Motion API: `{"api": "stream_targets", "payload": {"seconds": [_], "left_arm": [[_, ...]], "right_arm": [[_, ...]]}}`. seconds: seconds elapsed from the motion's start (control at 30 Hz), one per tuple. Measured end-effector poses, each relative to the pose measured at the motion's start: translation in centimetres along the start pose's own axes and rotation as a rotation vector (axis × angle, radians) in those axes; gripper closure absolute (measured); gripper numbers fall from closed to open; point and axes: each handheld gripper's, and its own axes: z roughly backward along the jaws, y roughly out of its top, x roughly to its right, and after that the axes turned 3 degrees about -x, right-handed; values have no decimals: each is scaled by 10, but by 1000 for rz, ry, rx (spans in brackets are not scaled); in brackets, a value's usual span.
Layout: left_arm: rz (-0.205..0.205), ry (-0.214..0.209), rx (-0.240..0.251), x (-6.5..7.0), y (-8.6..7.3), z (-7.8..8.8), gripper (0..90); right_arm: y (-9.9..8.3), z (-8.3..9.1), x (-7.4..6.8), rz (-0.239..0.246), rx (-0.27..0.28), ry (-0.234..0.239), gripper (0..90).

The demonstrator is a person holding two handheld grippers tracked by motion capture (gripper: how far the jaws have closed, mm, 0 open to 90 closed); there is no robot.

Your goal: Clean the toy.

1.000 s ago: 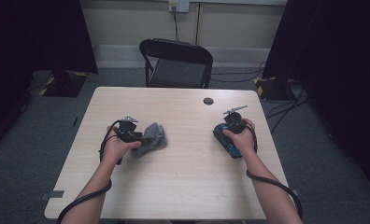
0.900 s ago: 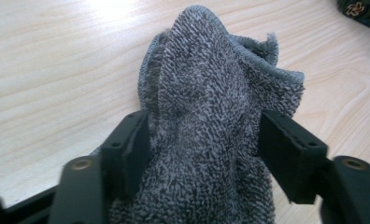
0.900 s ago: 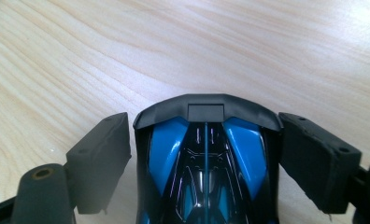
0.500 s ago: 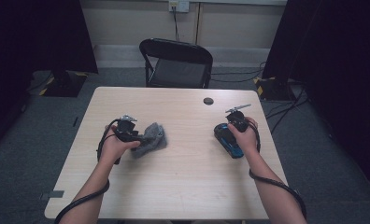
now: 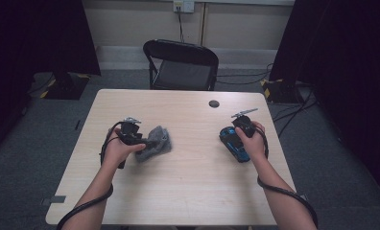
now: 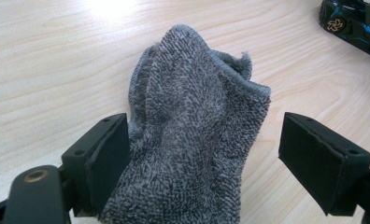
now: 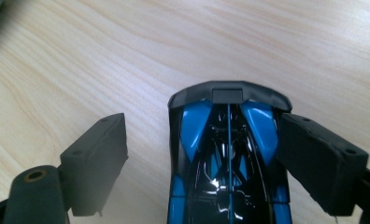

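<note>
My left gripper [image 6: 197, 154] stands released: its jaws have just been opening, and the grey cloth [image 6: 192, 140] lies between them, brushing the left pad while the right pad stands clear of it with bare wood in the gap. The cloth is a fuzzy terry piece, dark and light grey flecked, bunched into a soft hump with a stitched edge curling at its far end. My right gripper [image 7: 202, 158] is also unclenched around the toy car [image 7: 227, 158]: the right pad sits against or just beside the car's flank, I cannot tell which, and the left pad stands well off it. The car is glossy blue and black, with a dark spoiler at the end farthest from my fingers. Both rest on the pale wooden table [image 5: 188, 191]. Beyond my fingers I count one cloth, one car, one small dark round disc [image 5: 214, 103] near the table's far edge, and one black folding chair [image 5: 181, 64] behind it.
</note>
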Motion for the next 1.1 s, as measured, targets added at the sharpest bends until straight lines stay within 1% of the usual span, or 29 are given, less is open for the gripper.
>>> {"api": "stream_targets", "payload": {"seconds": [0.03, 0.2, 0.27, 0.37, 0.4, 0.47, 0.5, 0.57, 0.63, 0.73, 0.83, 0.87, 0.9, 1.0, 1.1], "left_arm": [[-6, -6, -2, 1, 0, 0, 153], [-12, -18, -3, 3, 1, 1, 151], [-14, -30, -11, 3, 1, 2, 147], [-10, -39, -7, 4, 1, 3, 147], [-18, -42, -11, 4, 1, 4, 147], [-27, -30, -12, 5, 2, 4, 150], [-37, -31, -17, 6, 2, 4, 150], [-51, -51, -24, 8, 3, 5, 150], [-64, -46, -20, 9, 5, 6, 151], [-61, -51, -5, 11, 7, 8, 151], [-73, -54, -5, 14, 9, 9, 153], [-79, -57, -4, 15, 9, 10, 153], [-79, -58, 4, 17, 10, 11, 153], [-81, -75, 7, 20, 10, 13, 154], [-86, -84, 12, 24, 9, 15, 154]], "right_arm": [[-1, 0, -1, -5, -6, -2, 159], [-2, 1, -1, -1, -21, 4, 159], [-2, 2, -2, 17, -35, 0, 159], [-3, 4, -3, 31, -44, -8, 159], [-3, 5, -3, 30, -37, -3, 159], [-3, 7, -4, 32, -36, -4, 159], [-3, 7, -4, 32, -36, -4, 159], [-2, 9, -3, 38, -37, 0, 159], [-2, 10, -3, 43, -38, -2, 159], [-2, 12, -4, 37, -38, 2, 159], [-2, 15, -4, 44, -43, 0, 159], [-2, 16, -4, 44, -40, -1, 159], [-2, 17, -4, 44, -38, 4, 159], [-4, 19, -6, 41, -22, 5, 159], [-5, 21, -10, 48, -18, 12, 159]]}}
